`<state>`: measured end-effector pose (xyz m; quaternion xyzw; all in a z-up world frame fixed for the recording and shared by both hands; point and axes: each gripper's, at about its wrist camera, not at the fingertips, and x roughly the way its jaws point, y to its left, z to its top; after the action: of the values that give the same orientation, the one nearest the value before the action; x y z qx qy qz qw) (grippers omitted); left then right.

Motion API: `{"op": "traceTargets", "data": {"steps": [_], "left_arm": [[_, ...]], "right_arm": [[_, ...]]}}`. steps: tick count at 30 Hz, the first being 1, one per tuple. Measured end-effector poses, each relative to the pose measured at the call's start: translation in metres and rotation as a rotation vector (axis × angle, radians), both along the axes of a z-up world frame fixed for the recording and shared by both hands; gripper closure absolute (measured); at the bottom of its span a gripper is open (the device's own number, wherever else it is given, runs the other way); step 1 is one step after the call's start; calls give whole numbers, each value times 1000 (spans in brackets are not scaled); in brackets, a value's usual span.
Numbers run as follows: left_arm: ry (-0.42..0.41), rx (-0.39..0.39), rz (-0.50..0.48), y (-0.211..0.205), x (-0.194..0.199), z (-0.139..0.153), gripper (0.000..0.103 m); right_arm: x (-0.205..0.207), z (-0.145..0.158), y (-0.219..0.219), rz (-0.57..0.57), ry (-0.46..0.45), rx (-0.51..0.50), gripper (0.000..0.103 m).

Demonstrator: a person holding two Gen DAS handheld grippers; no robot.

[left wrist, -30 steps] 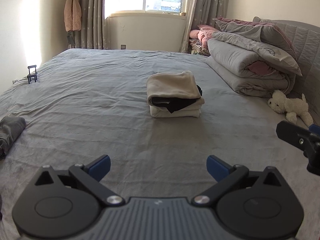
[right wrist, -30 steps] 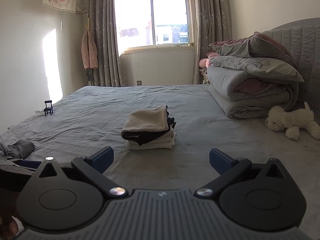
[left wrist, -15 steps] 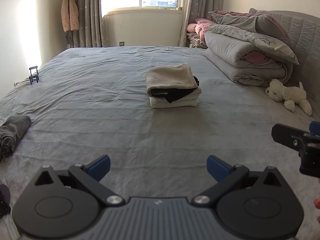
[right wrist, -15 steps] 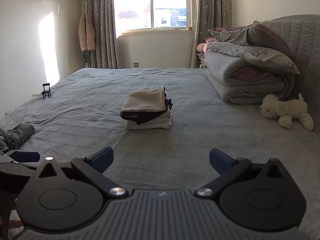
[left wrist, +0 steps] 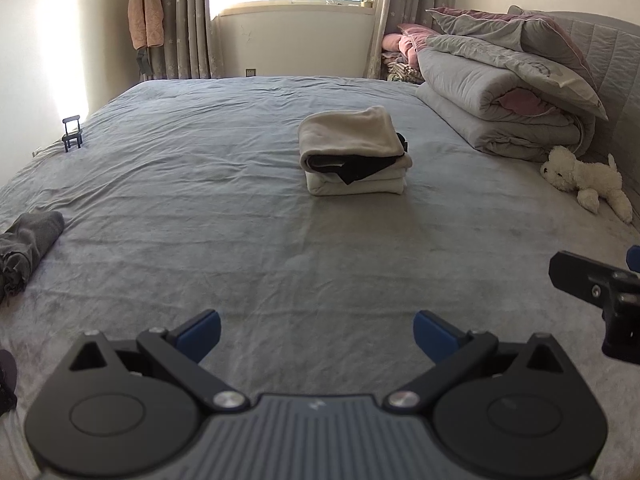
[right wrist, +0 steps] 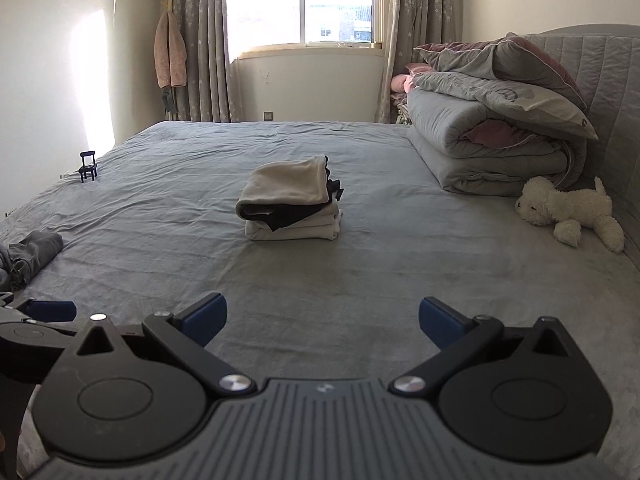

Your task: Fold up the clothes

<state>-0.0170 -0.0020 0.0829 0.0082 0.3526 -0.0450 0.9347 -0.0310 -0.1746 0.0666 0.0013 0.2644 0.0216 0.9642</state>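
— Both grippers have pulled back from the stack over the last second; it sits smaller and farther off in each view now, and the far wall and window show more. What does the left wrist give you?

— Left gripper [left wrist: 316,330] is spread wide and holds nothing, hovering over bare bed [left wrist: 200,200]. The stack [left wrist: 354,156] lies well ahead of it, mid-bed: a beige piece on top, a black one under it with a corner poking out at the front, white folded layers at the bottom. A grey garment [left wrist: 28,248] lies crumpled at the bed's left edge, well apart from the stack. Part of the right gripper shows at the right edge.

— And the right wrist?

— Right gripper [right wrist: 322,316] is likewise spread and empty, above the sheet. The stack [right wrist: 290,200] sits ahead and a little left; the grey garment [right wrist: 34,256] is far left, near the left gripper's blue pad. (A plush dog [right wrist: 568,210] and piled quilts [right wrist: 492,136] sit to the right, not part of the job.)

— So how far along?

— I'd judge three pieces folded and stacked, though the black corner looks untidy. The grey garment appears unfolded, so that seems to be what is left.
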Motion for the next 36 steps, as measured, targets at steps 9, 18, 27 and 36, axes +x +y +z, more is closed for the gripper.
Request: {"op": "traceTargets", "data": {"steps": [9,18,27,36], "left_arm": [[26,2,7,2,10,-36,0],[24,11,22,6,20,-82,0],[25,26,44,11,27,-113,0],[19,45,41,13,27,-128,0]], "right_arm": [[14,-37,4,0,66,-4,0],[27,-83,2,-28,122,17,0],[36,-110,3,-55,145,13,0],[38,-125,9,-55,164,7,0]]}}
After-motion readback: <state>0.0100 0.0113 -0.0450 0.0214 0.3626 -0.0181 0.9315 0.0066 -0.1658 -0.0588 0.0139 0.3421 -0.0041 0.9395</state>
